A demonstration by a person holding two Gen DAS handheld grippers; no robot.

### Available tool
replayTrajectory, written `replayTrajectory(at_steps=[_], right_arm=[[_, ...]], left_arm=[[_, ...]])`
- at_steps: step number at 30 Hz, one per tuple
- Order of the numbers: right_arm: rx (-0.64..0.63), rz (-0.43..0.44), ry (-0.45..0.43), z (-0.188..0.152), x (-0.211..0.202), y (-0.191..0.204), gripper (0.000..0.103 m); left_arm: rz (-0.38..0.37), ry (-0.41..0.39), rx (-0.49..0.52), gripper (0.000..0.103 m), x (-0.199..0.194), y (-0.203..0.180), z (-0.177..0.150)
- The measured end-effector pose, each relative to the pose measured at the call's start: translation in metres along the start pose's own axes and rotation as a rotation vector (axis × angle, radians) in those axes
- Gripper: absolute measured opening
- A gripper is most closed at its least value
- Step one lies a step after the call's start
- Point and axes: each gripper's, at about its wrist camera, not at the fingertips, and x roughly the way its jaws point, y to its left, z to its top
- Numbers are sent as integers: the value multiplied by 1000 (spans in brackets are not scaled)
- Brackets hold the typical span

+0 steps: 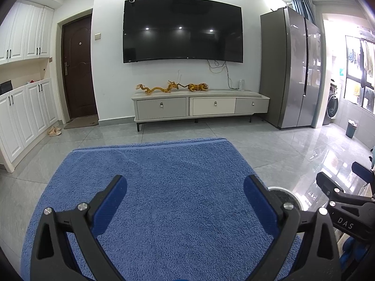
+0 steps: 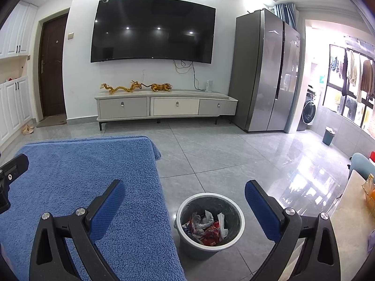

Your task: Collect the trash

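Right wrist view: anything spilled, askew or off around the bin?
Nothing stands out. The grey round trash bin stands upright on the tiled floor beside the blue fleece-covered table, with crumpled wrappers inside and none seen spilled. Both hand-held grippers, left and right, are open and empty.

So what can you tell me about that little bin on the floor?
The bin is a small round bucket, grey with a pale rim and a dark liner, plastic by the look of it. It stands upright on the grey tiles, right beside the blue towel. Inside lie crumpled white scraps and red wrappers. Nothing grips it.
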Motion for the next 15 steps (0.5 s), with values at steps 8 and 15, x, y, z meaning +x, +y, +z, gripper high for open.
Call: replayTrajectory(at_steps=[8,15], right_arm=[[-2,2,3,2,1,-2,103],[-2,1,2,2,1,-2,103]], left_arm=[[2,0,-3,100,1,1,2],[1,-1,-5,100,1,3,1]])
